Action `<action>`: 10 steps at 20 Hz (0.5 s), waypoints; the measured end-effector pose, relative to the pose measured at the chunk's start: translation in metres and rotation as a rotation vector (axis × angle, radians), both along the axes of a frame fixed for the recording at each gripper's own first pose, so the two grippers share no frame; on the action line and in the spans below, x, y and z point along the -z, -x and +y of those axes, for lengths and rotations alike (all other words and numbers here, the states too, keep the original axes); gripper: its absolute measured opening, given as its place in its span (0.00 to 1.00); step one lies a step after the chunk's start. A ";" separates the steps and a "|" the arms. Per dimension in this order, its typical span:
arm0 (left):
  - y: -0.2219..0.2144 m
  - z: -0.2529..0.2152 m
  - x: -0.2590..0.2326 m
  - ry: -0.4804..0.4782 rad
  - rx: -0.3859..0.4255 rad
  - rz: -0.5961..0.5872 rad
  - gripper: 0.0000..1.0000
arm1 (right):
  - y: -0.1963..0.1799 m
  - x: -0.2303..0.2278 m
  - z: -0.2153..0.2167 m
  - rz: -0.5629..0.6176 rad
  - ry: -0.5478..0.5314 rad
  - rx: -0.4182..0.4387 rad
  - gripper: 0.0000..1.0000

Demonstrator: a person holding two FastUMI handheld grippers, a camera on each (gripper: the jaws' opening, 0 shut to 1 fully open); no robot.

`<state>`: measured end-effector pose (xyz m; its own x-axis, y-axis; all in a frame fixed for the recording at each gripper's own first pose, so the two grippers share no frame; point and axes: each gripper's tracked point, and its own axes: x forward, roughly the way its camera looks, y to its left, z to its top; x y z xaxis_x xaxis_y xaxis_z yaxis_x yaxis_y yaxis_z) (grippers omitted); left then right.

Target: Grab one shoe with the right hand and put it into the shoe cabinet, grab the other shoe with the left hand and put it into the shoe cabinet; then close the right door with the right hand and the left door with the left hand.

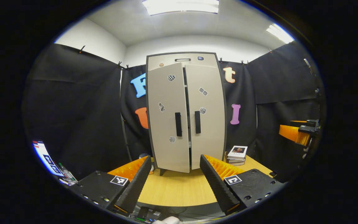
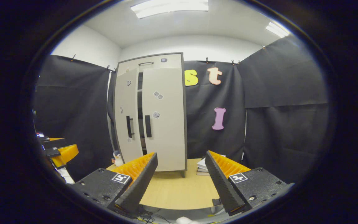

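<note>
The pale shoe cabinet [image 1: 183,62] stands on the wooden table [image 1: 179,189], straight ahead in the left gripper view. Its left door [image 1: 166,102] and right door [image 1: 208,102] are both slightly ajar, with a narrow dark gap between their black handles [image 1: 178,124]. The inside is hidden. My left gripper [image 1: 176,183] is open and holds nothing, some way in front of the doors. In the right gripper view the cabinet [image 2: 163,102] sits left of centre and its left door [image 2: 124,115] angles outward. My right gripper [image 2: 180,183] is open too, back from the cabinet.
A stack of books [image 1: 237,154] lies on the table right of the cabinet, the same books [image 2: 203,165] sitting by my right finger. A small penguin toy [image 2: 117,158] stands left of the cabinet. The other gripper [image 1: 297,132] shows at the far right edge. Black cloth walls surround the table.
</note>
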<state>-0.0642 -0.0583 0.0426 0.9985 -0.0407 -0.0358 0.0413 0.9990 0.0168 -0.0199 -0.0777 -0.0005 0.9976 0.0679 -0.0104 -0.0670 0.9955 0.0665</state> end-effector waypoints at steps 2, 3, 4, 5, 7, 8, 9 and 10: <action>0.001 0.008 -0.006 0.000 -0.002 -0.021 0.96 | 0.005 0.000 0.007 -0.001 0.002 0.005 1.00; 0.001 0.010 -0.008 0.001 0.000 -0.027 0.96 | 0.007 0.000 0.010 0.000 0.004 0.007 1.00; 0.001 0.013 -0.009 0.006 0.005 -0.032 0.96 | 0.009 0.000 0.012 -0.001 0.009 0.010 1.00; 0.002 0.014 -0.010 0.010 0.012 -0.033 0.96 | 0.010 0.000 0.014 -0.002 0.012 0.013 1.00; 0.001 0.018 -0.011 0.015 0.015 -0.041 0.96 | 0.013 0.000 0.019 -0.003 0.016 0.014 1.00; 0.001 0.019 -0.013 0.016 0.016 -0.046 0.96 | 0.014 0.000 0.021 -0.002 0.016 0.016 1.00; 0.000 0.020 -0.015 0.018 0.019 -0.051 0.96 | 0.014 0.001 0.022 -0.001 0.015 0.018 1.00; 0.000 0.020 -0.015 0.021 0.023 -0.052 0.96 | 0.014 0.003 0.023 0.001 0.012 0.021 1.00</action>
<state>-0.0641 -0.0386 0.0575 0.9978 -0.0643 0.0174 0.0643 0.9979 -0.0009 -0.0340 -0.0550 -0.0032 0.9988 0.0470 -0.0122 -0.0463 0.9974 0.0544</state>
